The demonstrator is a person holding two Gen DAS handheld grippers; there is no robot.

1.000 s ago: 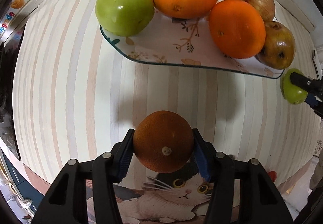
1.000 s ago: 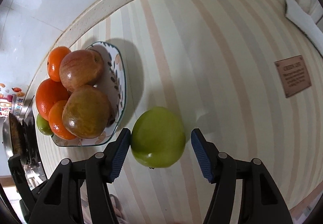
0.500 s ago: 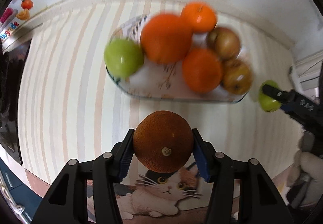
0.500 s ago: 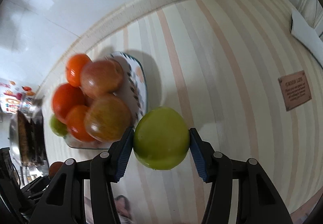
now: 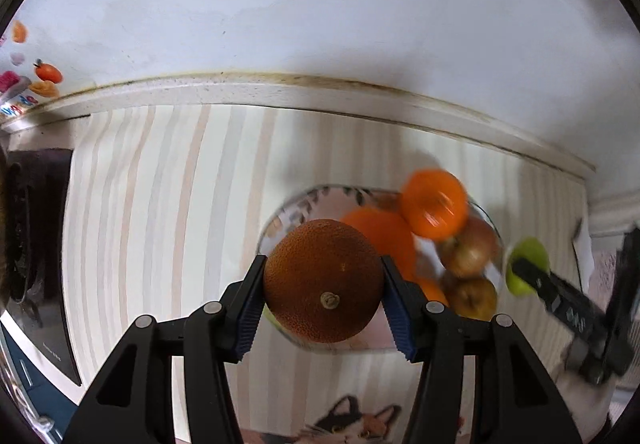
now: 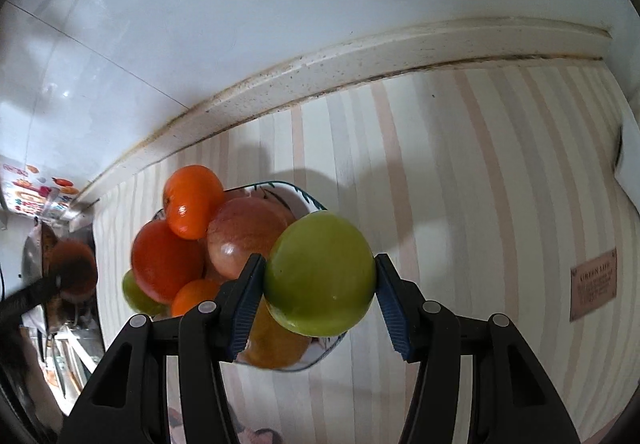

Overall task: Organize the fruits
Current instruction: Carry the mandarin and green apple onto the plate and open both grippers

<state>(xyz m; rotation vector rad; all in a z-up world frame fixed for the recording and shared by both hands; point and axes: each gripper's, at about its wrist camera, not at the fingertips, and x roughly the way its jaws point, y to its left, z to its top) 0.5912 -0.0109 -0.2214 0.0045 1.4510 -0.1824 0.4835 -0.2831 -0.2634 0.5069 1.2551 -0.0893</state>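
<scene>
I have a fruit in each of my grippers, both carried above the striped countertop (image 6: 460,172) near the patterned plate (image 6: 316,358) where the other fruit is piled. My left gripper (image 5: 323,286) is clamped on a dark, brownish orange (image 5: 322,280), its blue pads (image 5: 250,318) pressing the two sides at the widest girth, stem scar facing the camera. My right gripper (image 6: 320,280) grips a green apple (image 6: 320,278) the same way, across its middle. The orange has a pebbled rind that should give the ribbed pads good bite; I judge it moderately heavy and slightly yielding, so a firm squeeze will not hurt it. The apple is glossy and hard, more likely to slide or twist out, and it will bruise if dropped or knocked against its neighbours, so I want to stay on its broadest part and set it down gently. The plate already carries oranges (image 6: 168,262), a small mandarin (image 6: 192,200), reddish apples (image 6: 250,242) and another green apple (image 6: 138,294), heaped and touching. Free space looks scarce, so anything round placed on top may roll; a hollow between fruits would be the safest seat for each piece.
</scene>
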